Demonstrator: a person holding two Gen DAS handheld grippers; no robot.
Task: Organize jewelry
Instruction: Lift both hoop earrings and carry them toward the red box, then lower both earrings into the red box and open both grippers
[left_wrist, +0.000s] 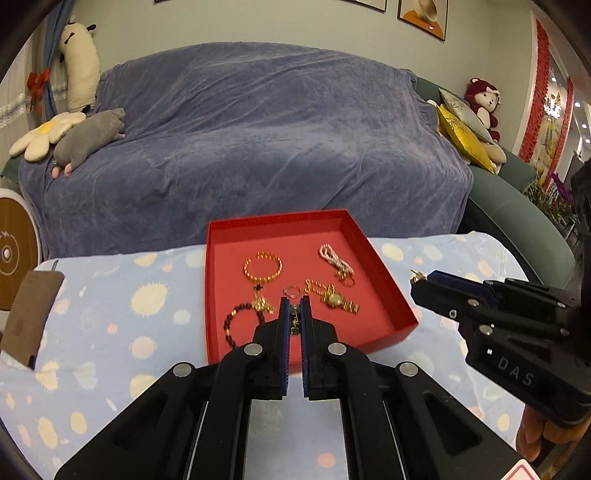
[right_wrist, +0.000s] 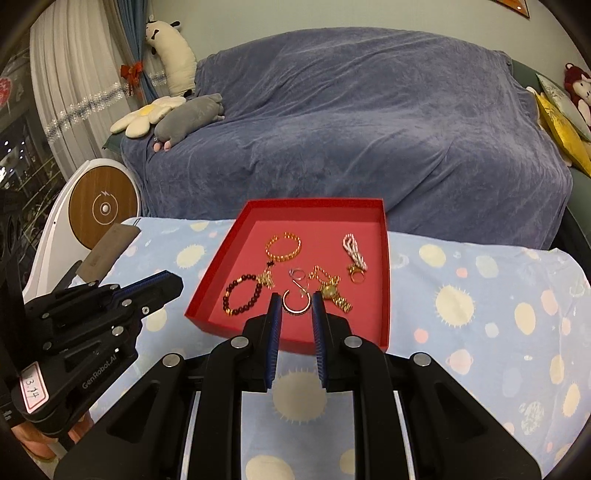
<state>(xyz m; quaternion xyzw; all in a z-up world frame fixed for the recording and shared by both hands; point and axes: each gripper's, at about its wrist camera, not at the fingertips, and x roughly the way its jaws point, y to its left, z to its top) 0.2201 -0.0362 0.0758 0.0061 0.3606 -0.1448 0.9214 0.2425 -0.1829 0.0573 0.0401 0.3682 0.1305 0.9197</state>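
Note:
A red tray (left_wrist: 388, 291) (right_wrist: 386, 258) lies on the spotted cloth. In it are a gold chain bracelet (right_wrist: 284, 246), a pearl bracelet (right_wrist: 354, 249), a gold watch (right_wrist: 332, 293), a dark bead bracelet (right_wrist: 242, 297) and a small silver ring (right_wrist: 297, 274). My left gripper (left_wrist: 294, 304) hangs above the tray's near edge, shut on a small stud earring (left_wrist: 294, 314) with a dangling piece. My right gripper (right_wrist: 296, 301) is shut on a rose-gold hoop earring (right_wrist: 295, 304). In the left wrist view, the right gripper (left_wrist: 419, 282) is lifted to the right of the tray.
The table carries a light blue cloth (left_wrist: 110, 314) with pale spots. A brown card (left_wrist: 33, 317) lies at its left edge. Behind the table stands a sofa under a blue cover (left_wrist: 258, 147). A white device with a round wooden face (right_wrist: 105, 208) stands at the left.

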